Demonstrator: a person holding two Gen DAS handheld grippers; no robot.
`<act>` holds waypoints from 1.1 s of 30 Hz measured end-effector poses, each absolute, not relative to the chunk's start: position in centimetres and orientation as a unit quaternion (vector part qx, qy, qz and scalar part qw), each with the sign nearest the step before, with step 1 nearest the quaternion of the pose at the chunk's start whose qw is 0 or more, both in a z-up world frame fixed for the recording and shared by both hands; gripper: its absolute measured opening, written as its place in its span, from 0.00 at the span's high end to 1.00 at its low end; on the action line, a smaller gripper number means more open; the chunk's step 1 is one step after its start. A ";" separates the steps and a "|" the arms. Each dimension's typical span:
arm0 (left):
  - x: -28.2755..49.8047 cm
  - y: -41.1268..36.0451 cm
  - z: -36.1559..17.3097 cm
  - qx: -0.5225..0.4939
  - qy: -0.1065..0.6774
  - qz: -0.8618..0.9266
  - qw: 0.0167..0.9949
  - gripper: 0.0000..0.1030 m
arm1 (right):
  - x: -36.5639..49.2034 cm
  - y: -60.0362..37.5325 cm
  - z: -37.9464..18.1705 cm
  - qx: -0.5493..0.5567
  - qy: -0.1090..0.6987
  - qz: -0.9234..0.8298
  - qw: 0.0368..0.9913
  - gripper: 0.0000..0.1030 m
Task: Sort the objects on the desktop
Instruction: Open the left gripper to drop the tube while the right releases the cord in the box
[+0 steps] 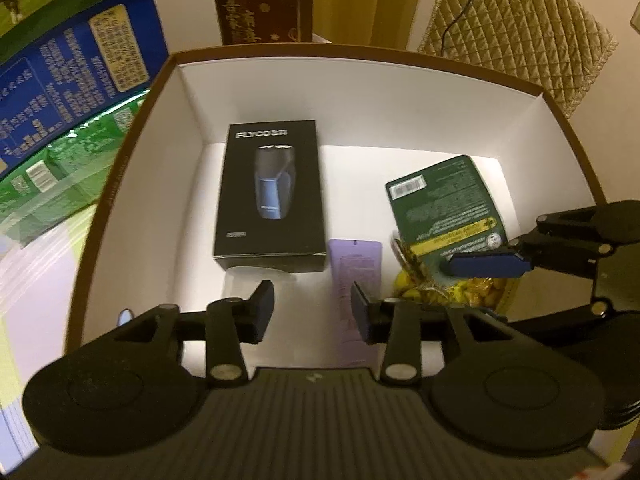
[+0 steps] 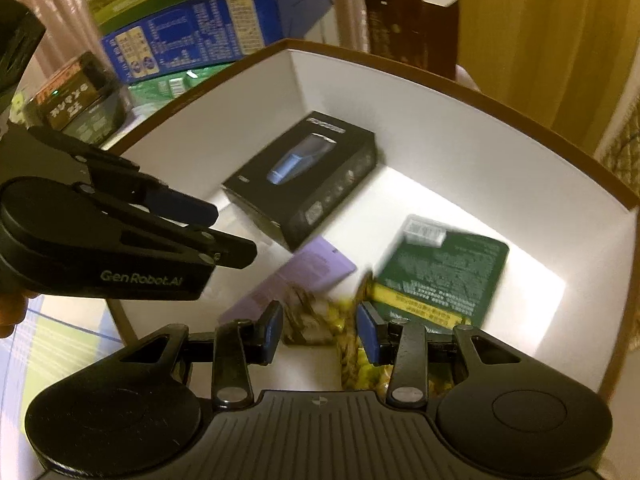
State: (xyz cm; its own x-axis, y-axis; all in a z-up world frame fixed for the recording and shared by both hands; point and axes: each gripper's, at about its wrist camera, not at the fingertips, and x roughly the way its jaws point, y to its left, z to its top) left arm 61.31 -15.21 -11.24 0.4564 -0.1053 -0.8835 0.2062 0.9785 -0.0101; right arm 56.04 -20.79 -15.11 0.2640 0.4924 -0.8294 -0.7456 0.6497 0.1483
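Over the brown-rimmed box (image 1: 132, 128), where the shaver carton (image 1: 270, 196), lilac card (image 1: 356, 264) and green packet (image 1: 440, 200) already lie, both grippers' fingers stand parted on nothing, left gripper (image 1: 312, 308) and right gripper (image 2: 320, 328), so I would lift the 2 straight up, clear of the yellow sweets bag (image 2: 356, 360).

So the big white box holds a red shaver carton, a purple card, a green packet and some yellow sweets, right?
Nearly. The shaver carton inside the white box is black, not red, as the left wrist view shows. The purple card, green packet and yellow sweets are there.
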 end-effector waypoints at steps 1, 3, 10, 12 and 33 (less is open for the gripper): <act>61.2 -15.1 -11.2 0.051 0.513 -0.090 0.852 0.63 | 56.0 -20.7 -15.1 -0.137 0.458 0.395 0.784 0.54; 61.0 -14.8 -11.0 0.047 0.512 -0.089 0.853 0.59 | 55.8 -20.6 -14.9 -0.142 0.456 0.393 0.786 0.38; 59.8 -14.4 -10.4 0.052 0.506 -0.088 0.856 0.41 | 55.0 -22.1 -13.7 -0.124 0.456 0.371 0.799 0.12; 59.7 -14.3 -10.3 0.055 0.508 -0.085 0.856 0.33 | 54.9 -22.7 -13.4 -0.116 0.462 0.358 0.803 0.06; 56.8 -16.3 -6.4 0.078 0.487 -0.079 0.866 0.13 | 52.5 -25.8 -9.4 -0.089 0.457 0.321 0.825 0.02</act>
State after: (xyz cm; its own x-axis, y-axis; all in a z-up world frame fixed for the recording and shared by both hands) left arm 56.76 -16.35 -6.42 0.5134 -0.0610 -0.8560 0.2136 0.9752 0.0586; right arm 52.47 -25.78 -9.37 0.3761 0.4478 -0.8112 -0.6098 0.7788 0.1472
